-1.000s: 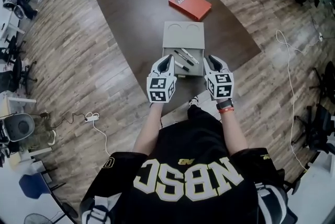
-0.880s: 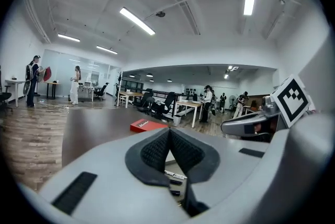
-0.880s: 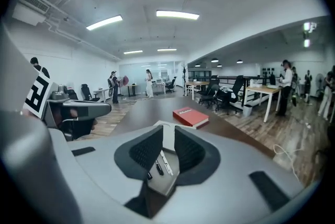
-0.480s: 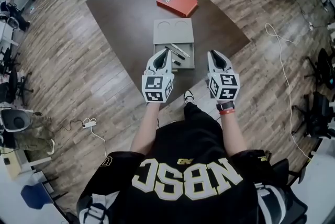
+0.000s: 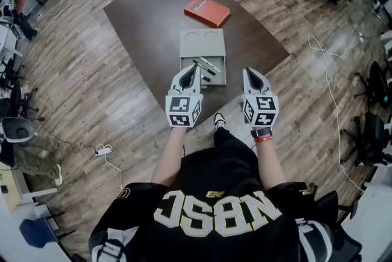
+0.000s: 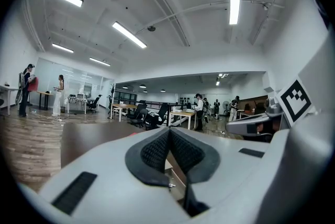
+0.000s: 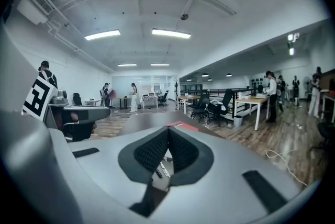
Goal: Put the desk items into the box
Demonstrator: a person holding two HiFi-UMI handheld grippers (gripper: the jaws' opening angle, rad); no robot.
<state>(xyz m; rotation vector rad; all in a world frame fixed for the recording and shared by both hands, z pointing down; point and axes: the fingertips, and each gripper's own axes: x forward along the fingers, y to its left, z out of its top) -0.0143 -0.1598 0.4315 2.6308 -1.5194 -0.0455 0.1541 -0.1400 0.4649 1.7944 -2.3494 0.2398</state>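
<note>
L gripper (image 5: 191, 69) & R gripper (image 5: 250, 74) have pulled back from box (image 5: 203, 46), L shut, empty, R jaws just closing on nothing; pens (image 5: 207, 65) in box, red book (image 5: 206, 10) out on table (image 5: 147, 16), prob. next.

Back they come: the left gripper (image 5: 190, 69) and right gripper (image 5: 250, 73) have lifted away from the near edge of the box (image 5: 203, 50), the right one's jaws just closing on nothing.
</note>
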